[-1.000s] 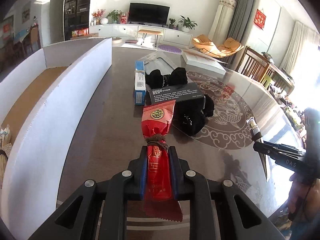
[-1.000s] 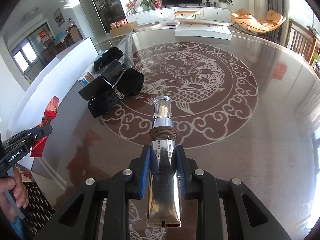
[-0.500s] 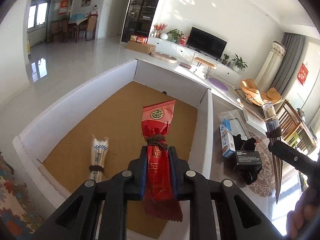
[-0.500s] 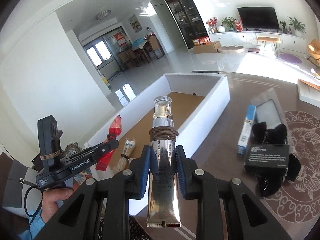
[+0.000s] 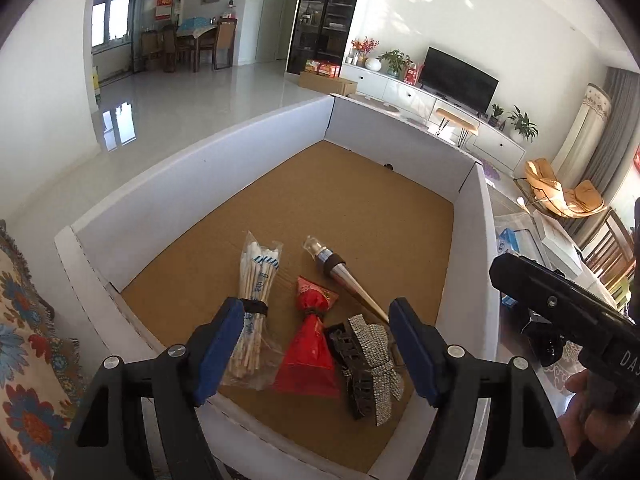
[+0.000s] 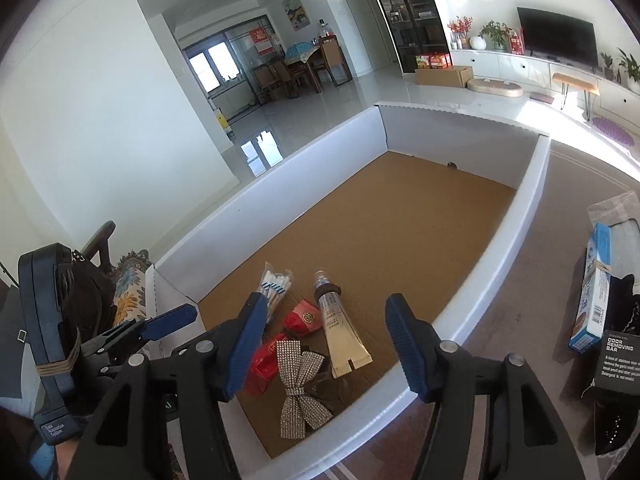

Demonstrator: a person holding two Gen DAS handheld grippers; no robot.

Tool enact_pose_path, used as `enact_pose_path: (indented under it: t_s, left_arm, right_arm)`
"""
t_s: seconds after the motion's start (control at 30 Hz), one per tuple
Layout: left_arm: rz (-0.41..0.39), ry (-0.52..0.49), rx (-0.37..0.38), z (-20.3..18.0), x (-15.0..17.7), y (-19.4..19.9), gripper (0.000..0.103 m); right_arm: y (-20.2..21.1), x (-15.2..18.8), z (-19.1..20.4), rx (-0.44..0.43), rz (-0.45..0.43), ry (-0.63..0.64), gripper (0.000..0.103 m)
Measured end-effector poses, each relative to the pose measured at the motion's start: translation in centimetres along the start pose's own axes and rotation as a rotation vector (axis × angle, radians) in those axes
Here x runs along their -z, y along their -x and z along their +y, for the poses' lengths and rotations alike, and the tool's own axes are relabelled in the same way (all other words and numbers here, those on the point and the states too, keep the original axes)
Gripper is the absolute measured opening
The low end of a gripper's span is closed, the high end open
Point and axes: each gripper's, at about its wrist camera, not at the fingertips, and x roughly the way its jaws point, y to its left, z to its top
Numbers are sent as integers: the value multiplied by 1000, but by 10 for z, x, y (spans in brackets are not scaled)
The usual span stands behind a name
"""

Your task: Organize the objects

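A white-walled box (image 5: 472,216) with a brown floor holds a red packet (image 5: 310,344), a silver tube (image 5: 348,280), a bag of cotton swabs (image 5: 256,280) and a rhinestone bow clip (image 5: 370,364). The same box (image 6: 532,192) shows in the right wrist view with the red packet (image 6: 280,344), the tube (image 6: 340,328), the swabs (image 6: 276,284) and the bow clip (image 6: 300,384). My left gripper (image 5: 316,352) is open and empty above the box's near end. My right gripper (image 6: 324,344) is open and empty above the same end.
On the dark table right of the box lie a blue and white carton (image 6: 596,288), a black labelled package (image 6: 618,360) and a clear bag (image 6: 620,216). A patterned cushion (image 5: 24,340) sits left of the box. The left gripper (image 6: 168,320) shows at the left.
Both grippers have opened. The red packet has left my left gripper and the silver tube my right; both now lie on the box floor.
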Motion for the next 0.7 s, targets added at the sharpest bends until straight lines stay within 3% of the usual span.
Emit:
enact_pose_path:
  t_s: [0.03, 0.1, 0.17, 0.2, 0.27, 0.33, 0.5, 0.7]
  left_arm:
    - [-3, -6, 31, -11, 5, 8, 74]
    - [5, -30, 120, -40, 16, 17, 75]
    - [17, -68, 215, -76, 31, 25, 83]
    - [22, -88, 259, -95, 40, 28, 92]
    - [46, -138, 340, -136, 62, 29, 101]
    - [96, -202, 384, -174, 83, 18, 101]
    - [186, -305, 330, -236, 119, -24, 101]
    - [168, -350, 227, -254, 134, -47, 101]
  right_arm:
    - [17, 9, -7, 28, -43, 8, 94]
    - [60, 32, -24, 100, -128, 34, 103]
    - [93, 57, -44, 197, -162, 57, 103]
    - [108, 71, -54, 256, -156, 63, 103]
    - [133, 101, -84, 376, -121, 57, 103]
    - [154, 133, -117, 478, -81, 21, 103]
    - [186, 190, -189, 642, 44, -107, 103]
    - [199, 215, -226, 679, 90, -186, 103]
